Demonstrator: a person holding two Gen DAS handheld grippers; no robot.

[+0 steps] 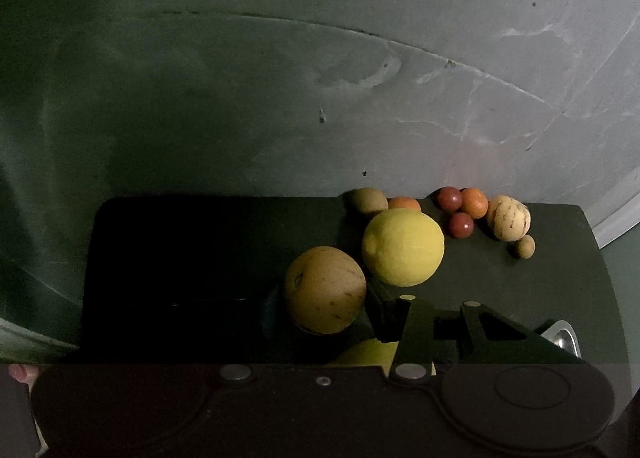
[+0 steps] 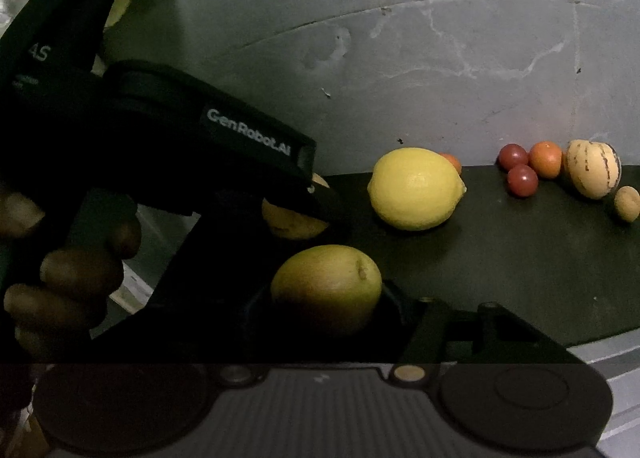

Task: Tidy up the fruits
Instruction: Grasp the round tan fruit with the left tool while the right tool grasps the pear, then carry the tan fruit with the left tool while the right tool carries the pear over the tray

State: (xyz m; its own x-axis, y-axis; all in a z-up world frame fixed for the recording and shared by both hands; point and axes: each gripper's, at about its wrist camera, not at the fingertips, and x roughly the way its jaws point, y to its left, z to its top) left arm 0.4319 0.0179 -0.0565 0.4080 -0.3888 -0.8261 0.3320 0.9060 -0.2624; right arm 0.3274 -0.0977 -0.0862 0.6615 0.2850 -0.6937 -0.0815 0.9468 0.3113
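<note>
Your left hand-held gripper (image 1: 324, 294) pinches an orange-yellow round fruit (image 1: 325, 289) between its fingers; only the right finger (image 1: 386, 308) shows clearly, the other side lost in shadow. From the right wrist view, that same left hand-held gripper (image 2: 316, 198) reaches in from the left with your hand (image 2: 68, 270) wrapped around its grip, and the held fruit (image 2: 294, 220) shows only partly beneath its tip.

Your right hand-held gripper (image 2: 332, 298) sits around a greenish-yellow fruit (image 2: 326, 288); its fingers are too dark to tell whether they press on the fruit or stand spread.

Just ahead of both grippers, a large lemon (image 1: 403, 247) lies on the dark worktop (image 1: 540, 282), nearly touching the held fruit. Behind the lemon are a small brown-green fruit (image 1: 370, 200) and a small orange (image 1: 405, 203). Further ahead and to the right, two dark red round fruits (image 1: 449, 199) (image 1: 461, 225) cluster with another orange (image 1: 474, 203), next to a pale striped fruit (image 1: 509, 222). A small tan fruit (image 1: 524, 246) sits just beside it. A grey wall (image 1: 320, 78) rises behind the worktop.
</note>
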